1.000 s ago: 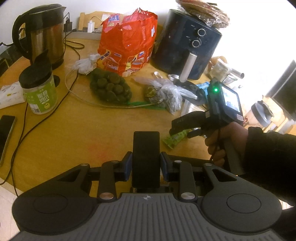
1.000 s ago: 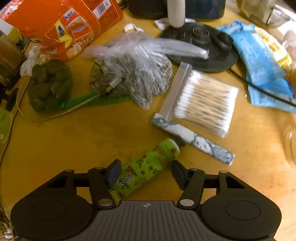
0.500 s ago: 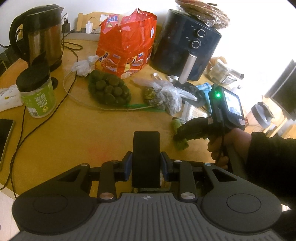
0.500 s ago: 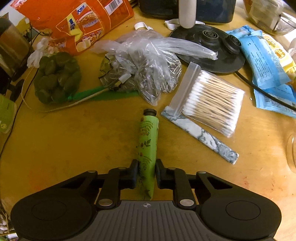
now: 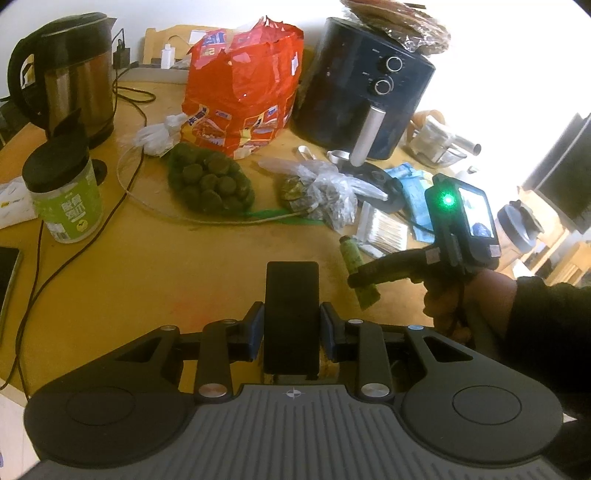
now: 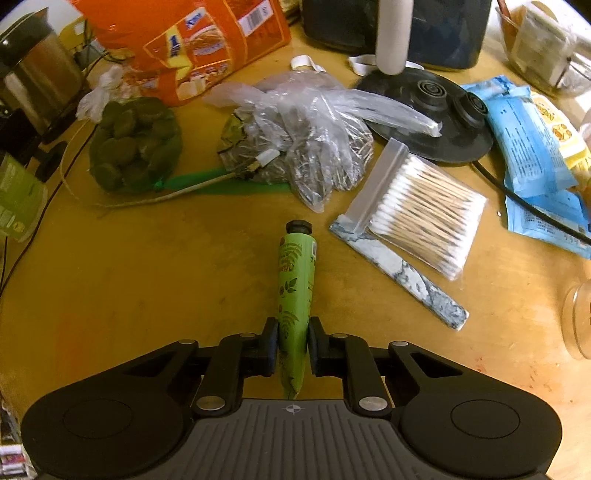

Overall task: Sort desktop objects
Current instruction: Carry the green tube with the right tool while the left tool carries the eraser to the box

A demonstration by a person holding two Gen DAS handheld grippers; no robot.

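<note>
My right tongs (image 6: 291, 345) clamp the green tube (image 6: 294, 280) near its crimped tail, black cap pointing away. Leaf print on it. My left tongs (image 5: 291, 332) grip a black phone-like slab (image 5: 291, 314) above the desk (image 5: 147, 266).

A steel kettle (image 5: 74, 77) is standing far ahead and to the left of the left claw (image 5: 291, 325) on the yellow table (image 5: 166, 266). A dark air fryer (image 5: 362, 92) is sitting ahead to the right, carrying a wrapped bundle (image 5: 402, 22) (crinkled plastic) on top.
</note>
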